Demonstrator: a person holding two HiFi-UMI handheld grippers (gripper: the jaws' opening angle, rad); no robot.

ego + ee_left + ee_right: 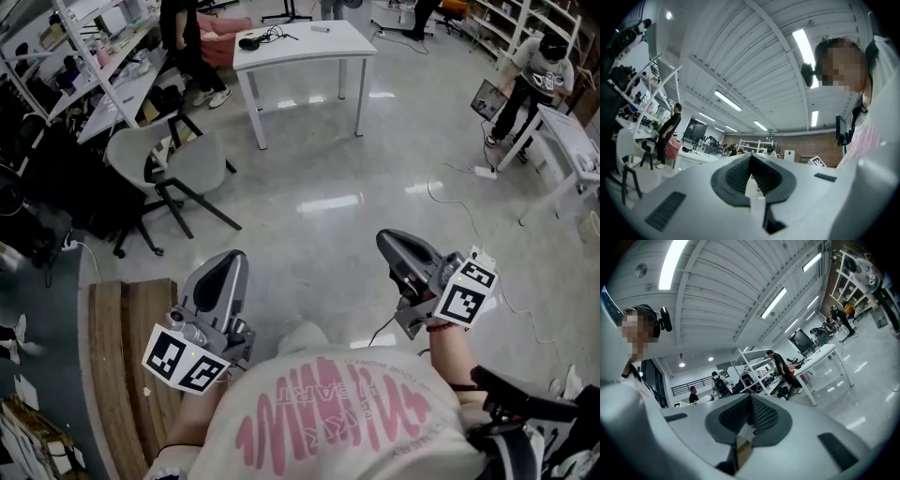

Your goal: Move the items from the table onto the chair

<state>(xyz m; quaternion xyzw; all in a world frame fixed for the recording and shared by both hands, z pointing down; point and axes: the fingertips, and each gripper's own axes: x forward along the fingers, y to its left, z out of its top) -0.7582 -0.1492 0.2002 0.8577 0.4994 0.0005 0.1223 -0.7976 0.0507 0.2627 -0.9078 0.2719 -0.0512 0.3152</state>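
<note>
close under the camera is the person's pink-printed shirt (328, 412), the left gripper (225, 267) at the edge of what looks like a wooden tabletop (117, 375) and the right gripper (389, 242) over glossy floor (319, 216) — both pairs of jaws pressed together with nothing between them. further off, the grey chair (183, 164) stands well apart from both grippers, and beyond it a white table (300, 47).

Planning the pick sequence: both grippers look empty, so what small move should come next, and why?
Probably turn left toward the wooden tabletop to look for an item: the left gripper and right gripper are both shut on nothing, pointing out over the floor, the grey chair beyond.
</note>
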